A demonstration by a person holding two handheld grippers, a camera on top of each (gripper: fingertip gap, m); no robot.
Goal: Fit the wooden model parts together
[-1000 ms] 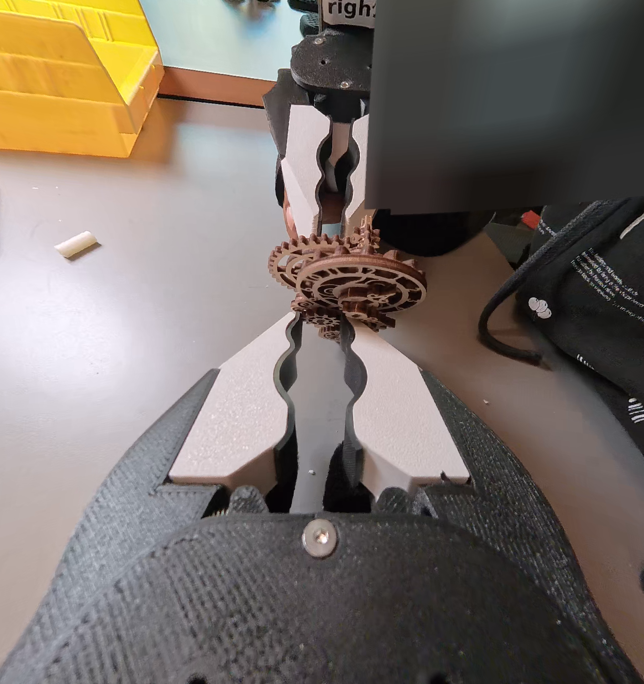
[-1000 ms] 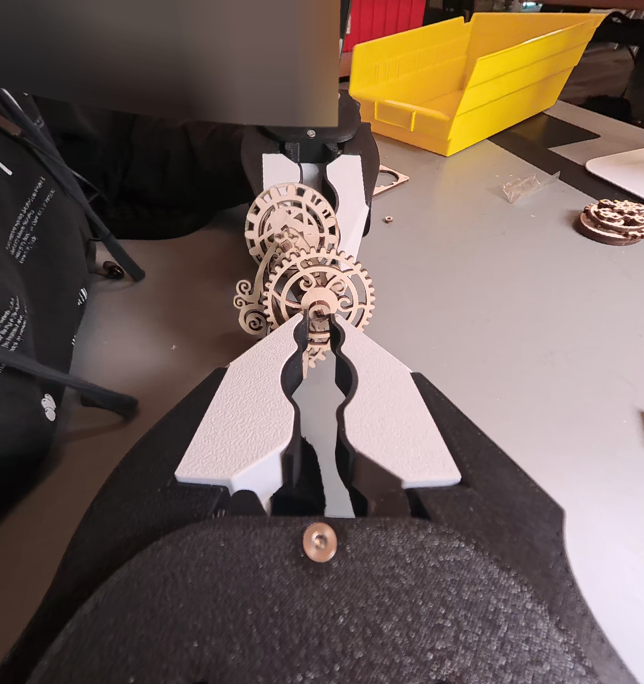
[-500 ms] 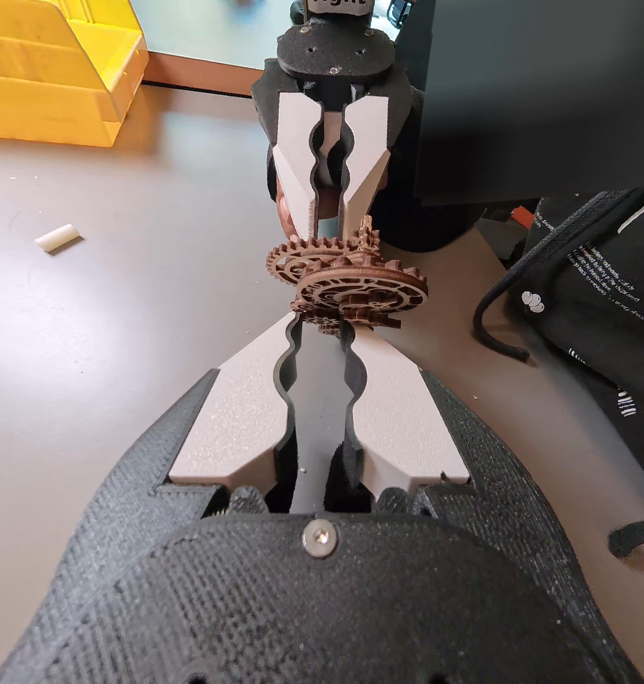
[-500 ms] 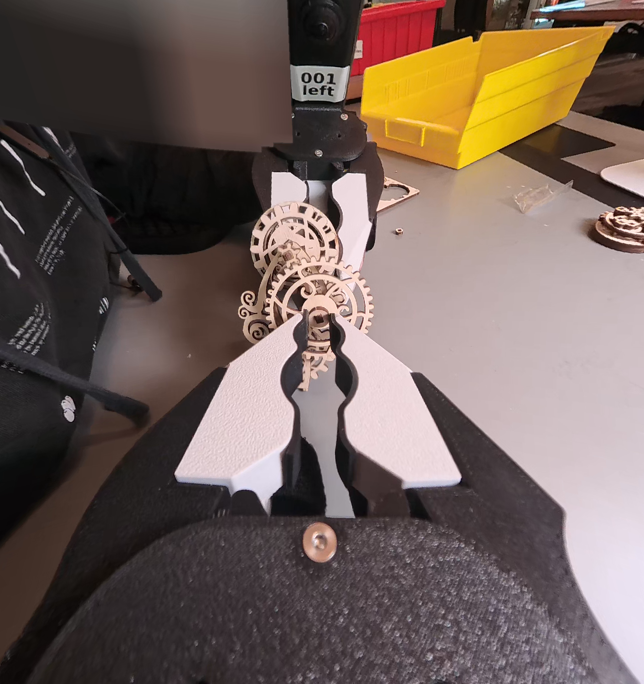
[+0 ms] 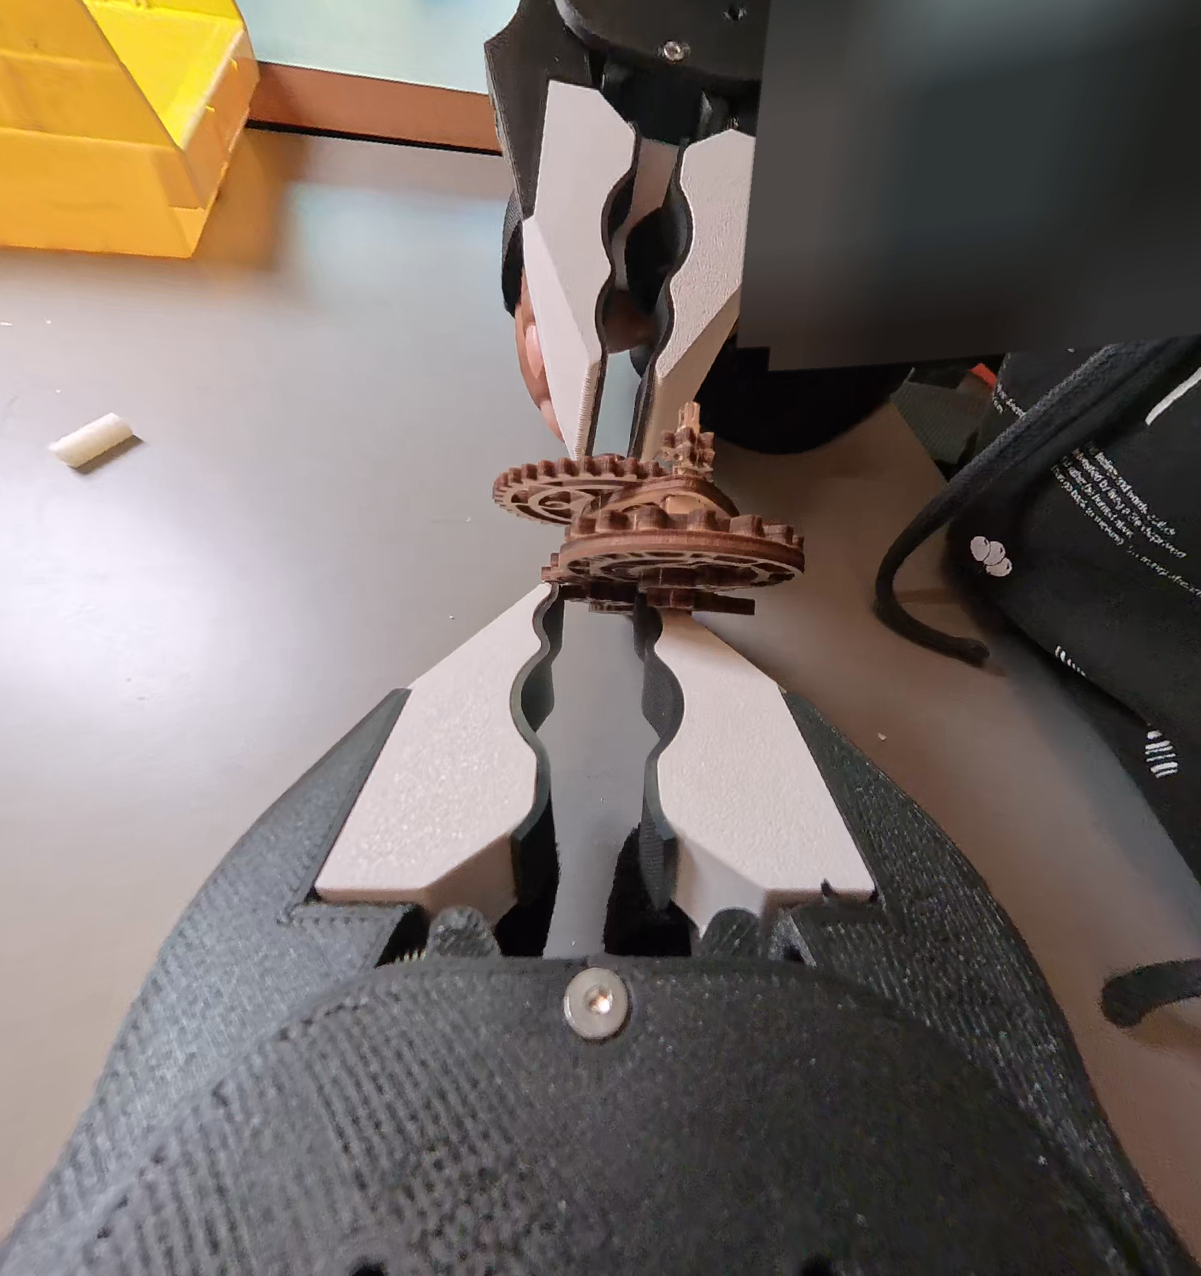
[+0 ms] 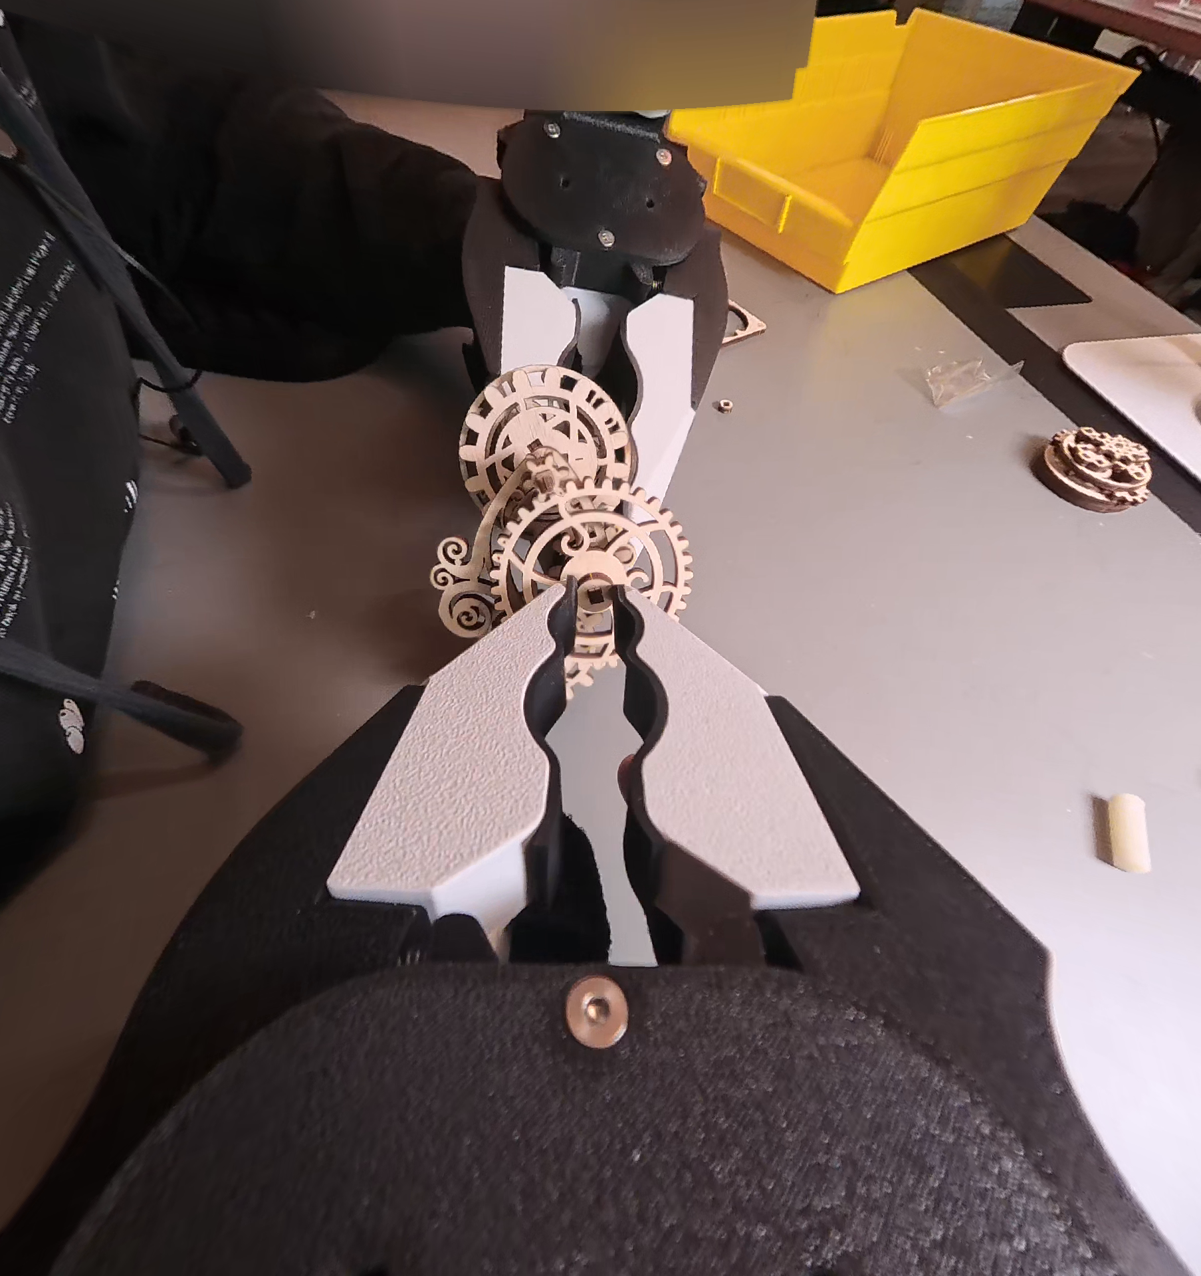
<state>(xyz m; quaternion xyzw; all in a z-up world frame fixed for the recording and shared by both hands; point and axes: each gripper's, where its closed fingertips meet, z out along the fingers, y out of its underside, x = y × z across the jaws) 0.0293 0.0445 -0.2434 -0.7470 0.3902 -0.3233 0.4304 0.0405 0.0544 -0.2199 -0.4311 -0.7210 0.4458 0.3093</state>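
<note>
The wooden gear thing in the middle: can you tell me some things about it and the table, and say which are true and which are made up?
1. Both tongs, left and right, grip the wooden gear model. True.
2. The gear model lies flat on the table. False: it is held up above the table.
3. A yellow bin stands on the table. True.
4. A second, darker gear piece sits inside the yellow bin. False: it lies on the table, apart from the bin.
5. A small white stick lies on the table. True.

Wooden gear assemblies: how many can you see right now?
2: one gear model held up between both grippers, another gear stack lying on the table at far right. More may be hidden.
</note>
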